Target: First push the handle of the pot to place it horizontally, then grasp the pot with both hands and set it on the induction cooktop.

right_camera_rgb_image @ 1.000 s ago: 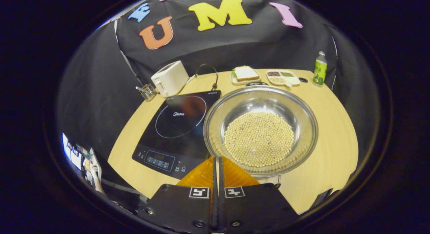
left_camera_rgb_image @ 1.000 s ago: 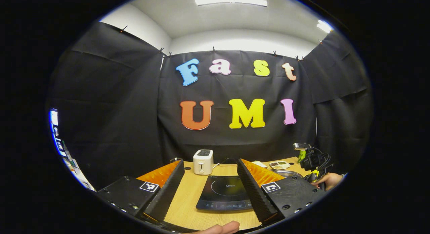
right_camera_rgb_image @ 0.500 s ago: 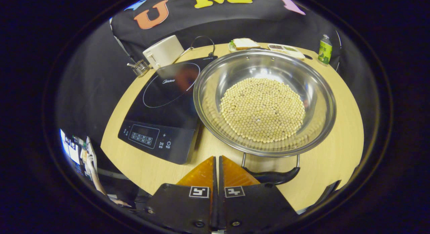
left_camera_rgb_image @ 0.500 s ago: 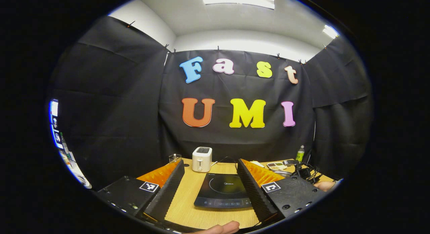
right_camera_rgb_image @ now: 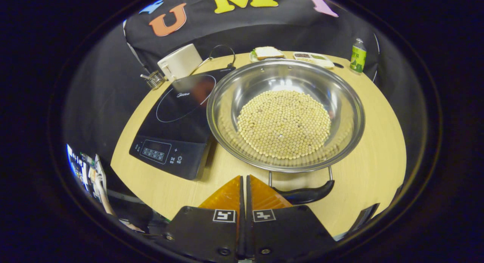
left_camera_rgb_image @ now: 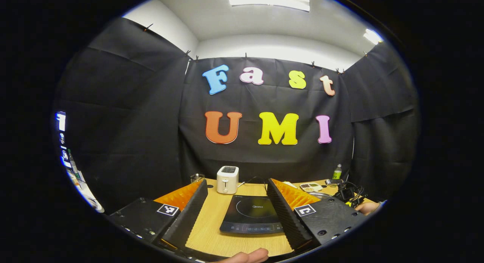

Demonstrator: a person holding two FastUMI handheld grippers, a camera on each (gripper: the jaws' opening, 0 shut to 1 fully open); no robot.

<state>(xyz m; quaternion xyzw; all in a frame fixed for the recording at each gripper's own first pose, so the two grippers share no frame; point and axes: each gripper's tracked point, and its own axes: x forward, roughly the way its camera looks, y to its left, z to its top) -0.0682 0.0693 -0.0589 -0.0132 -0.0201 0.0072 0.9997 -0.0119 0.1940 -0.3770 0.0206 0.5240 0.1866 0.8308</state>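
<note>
left tongs (left_camera_rgb_image: 237, 202): you hold them level and low over the near edge of the tabletop (left_camera_rgb_image: 211, 221), fingers wide apart, nothing between them. a fingertip of yours (left_camera_rgb_image: 247, 256) shows at the bottom edge.
right tongs (right_camera_rgb_image: 244, 187): tilted down from above the near side of the tabletop, the 2 fingers pressed together with only a thin slit between them, gripping nothing. their tip sits just left of the handle; contact cannot be told.
right tongs, seen from the left gripper view: they sit at the far right with cables on top and your hand (left_camera_rgb_image: 366, 207) behind them.
pot (right_camera_rgb_image: 285, 113): a wide steel pot on the tabletop, right of the induction cooktop, its left rim overlapping the cooktop's right edge in the right gripper view.
pot contents: a round heap of pale beans (right_camera_rgb_image: 284, 123) covers the bottom.
handle (right_camera_rgb_image: 302, 193): a dark grip on 2 metal prongs at the pot's near side, lying roughly flat.
induction cooktop (right_camera_rgb_image: 176, 121): dark glass slab with a ring mark and a control panel on its near side, nothing on the ring.
behind the cooktop: a white toaster (right_camera_rgb_image: 179, 62), its cord looping behind, and a small wire rack (right_camera_rgb_image: 153, 79) to its left.
far edge: a plate with a sandwich (right_camera_rgb_image: 266, 52), a divided tray (right_camera_rgb_image: 312, 59) and a green bottle (right_camera_rgb_image: 357, 56).
in the way: nothing lies between the right tongs and the handle.
</note>
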